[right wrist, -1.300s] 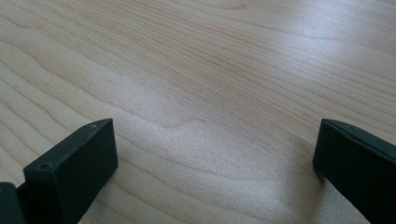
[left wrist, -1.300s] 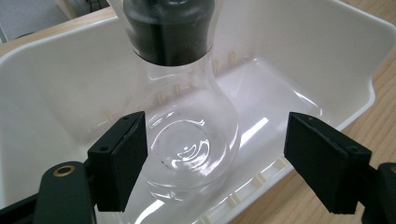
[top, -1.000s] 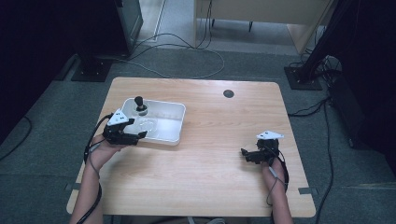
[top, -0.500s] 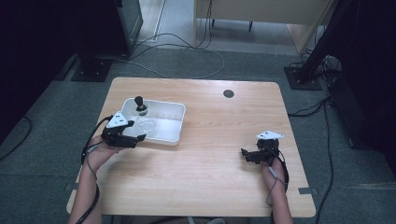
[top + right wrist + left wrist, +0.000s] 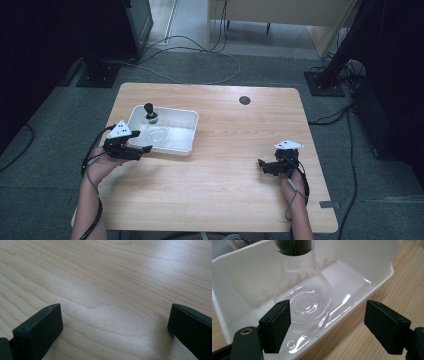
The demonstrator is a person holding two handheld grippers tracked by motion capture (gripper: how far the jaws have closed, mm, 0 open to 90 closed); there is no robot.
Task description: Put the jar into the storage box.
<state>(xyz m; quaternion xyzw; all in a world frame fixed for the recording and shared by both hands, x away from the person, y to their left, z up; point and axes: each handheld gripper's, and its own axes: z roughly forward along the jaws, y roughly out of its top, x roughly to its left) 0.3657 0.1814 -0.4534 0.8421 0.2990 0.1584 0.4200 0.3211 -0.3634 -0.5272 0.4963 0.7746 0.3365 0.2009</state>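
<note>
A clear glass flask (image 5: 159, 134) with a dark collar and black stopper (image 5: 149, 109) stands in a white tray (image 5: 186, 131) at the table's left. My left gripper (image 5: 141, 142) sits at the tray's near left corner, open, jaws pointing at the flask. In the left gripper view the flask (image 5: 305, 293) lies just beyond the left gripper (image 5: 332, 327), its jaws straddling the tray rim (image 5: 352, 307) with nothing between them. My right gripper (image 5: 264, 167) rests open at the table's right, and the right gripper (image 5: 115, 332) has bare wood between its jaws.
The wooden table (image 5: 225, 195) has a round black cable hole (image 5: 244, 100) at its back. Cables trail on the grey floor (image 5: 200, 65) behind it. Dark stands (image 5: 325, 80) rise at the back left and right.
My left gripper has drawn back slightly toward the person along the tray's near left corner. The right gripper has not moved.
</note>
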